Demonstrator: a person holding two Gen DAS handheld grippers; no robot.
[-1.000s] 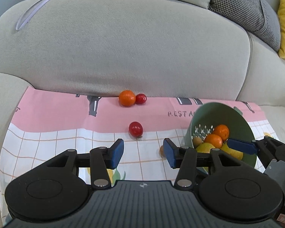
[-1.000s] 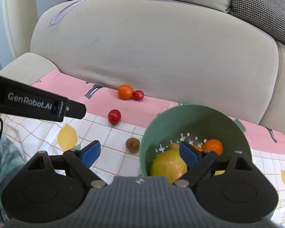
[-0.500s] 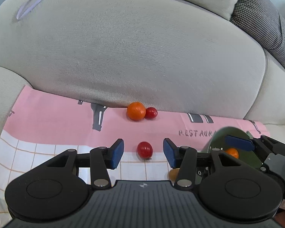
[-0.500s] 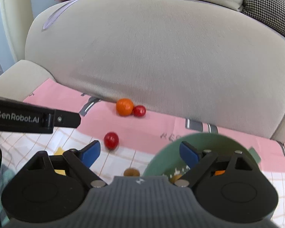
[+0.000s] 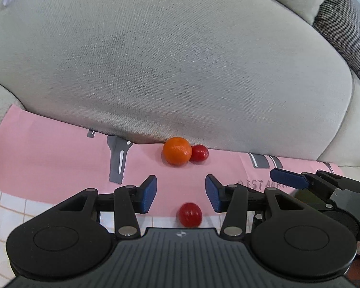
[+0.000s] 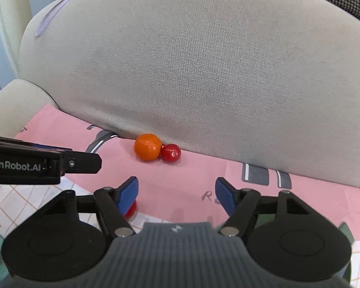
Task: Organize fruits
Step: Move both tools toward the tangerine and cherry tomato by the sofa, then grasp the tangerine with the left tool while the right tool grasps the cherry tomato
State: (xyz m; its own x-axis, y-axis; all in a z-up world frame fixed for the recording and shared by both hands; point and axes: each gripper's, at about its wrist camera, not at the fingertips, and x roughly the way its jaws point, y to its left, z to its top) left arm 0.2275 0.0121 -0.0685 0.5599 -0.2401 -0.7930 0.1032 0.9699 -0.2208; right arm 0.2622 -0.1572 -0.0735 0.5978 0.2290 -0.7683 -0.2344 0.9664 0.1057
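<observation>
Big grey sofa back (image 5: 180, 60) fills the view, pink cloth (image 5: 48, 148) below. Left claw (image 5: 180, 193) spread, empty, a red tomato (image 5: 190, 214) just beneath. Right claw (image 6: 176, 195) spread too. Orange (image 6: 147, 147) touches another tomato (image 6: 171, 152) against the cushion.

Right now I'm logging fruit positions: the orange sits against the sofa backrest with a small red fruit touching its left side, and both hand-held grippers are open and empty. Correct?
Not quite: the small red fruit touches the orange on its right side, not its left, as both wrist views show. The rest holds: they sit against the sofa backrest, and the left hand-held gripper and right hand-held gripper are open and empty.
</observation>
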